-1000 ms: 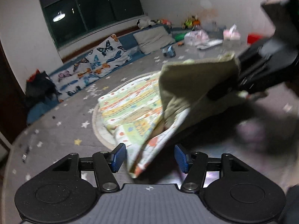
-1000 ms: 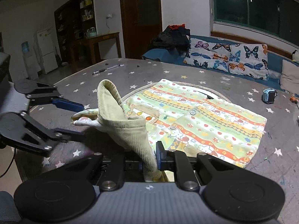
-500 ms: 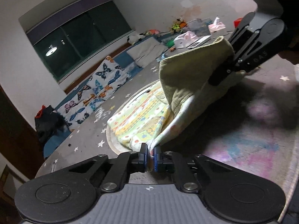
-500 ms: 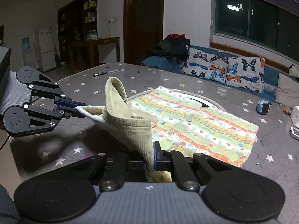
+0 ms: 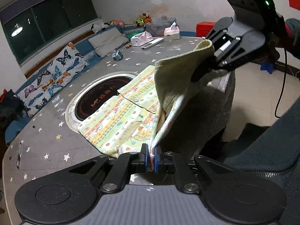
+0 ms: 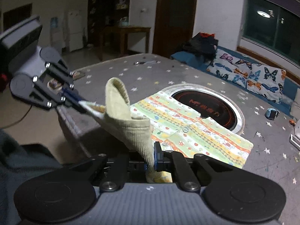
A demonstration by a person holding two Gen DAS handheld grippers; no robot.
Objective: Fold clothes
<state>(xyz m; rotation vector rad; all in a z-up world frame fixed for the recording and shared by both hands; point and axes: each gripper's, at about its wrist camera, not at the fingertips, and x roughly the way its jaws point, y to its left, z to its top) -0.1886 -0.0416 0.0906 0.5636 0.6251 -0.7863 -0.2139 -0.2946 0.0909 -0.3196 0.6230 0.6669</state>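
A small shirt (image 5: 121, 120) with green, yellow and orange printed stripes lies on the grey star-patterned table (image 5: 56, 144), its far edge over a round black inset hob (image 5: 99, 97). My left gripper (image 5: 152, 157) is shut on the shirt's near printed edge. My right gripper (image 5: 208, 66) is shut on the pale ribbed band (image 5: 174, 75), held up off the table. In the right wrist view the right gripper (image 6: 151, 157) pinches that ribbed band (image 6: 129, 129), and the left gripper (image 6: 78, 105) holds the stretched edge at the left. The shirt (image 6: 187, 131) lies flat beyond.
The table edge (image 5: 227, 93) drops to a tiled floor on the right. Tissue boxes (image 5: 171, 33), a remote (image 5: 151, 43) and a small blue object (image 5: 117, 55) sit at the far side. A pen (image 5: 18, 154) lies at the left. Butterfly cushions (image 5: 54, 75) line the bench.
My left gripper went from open to shut on the shirt's edge. Both grippers have drawn the shirt toward the near table edge, uncovering the round hob.
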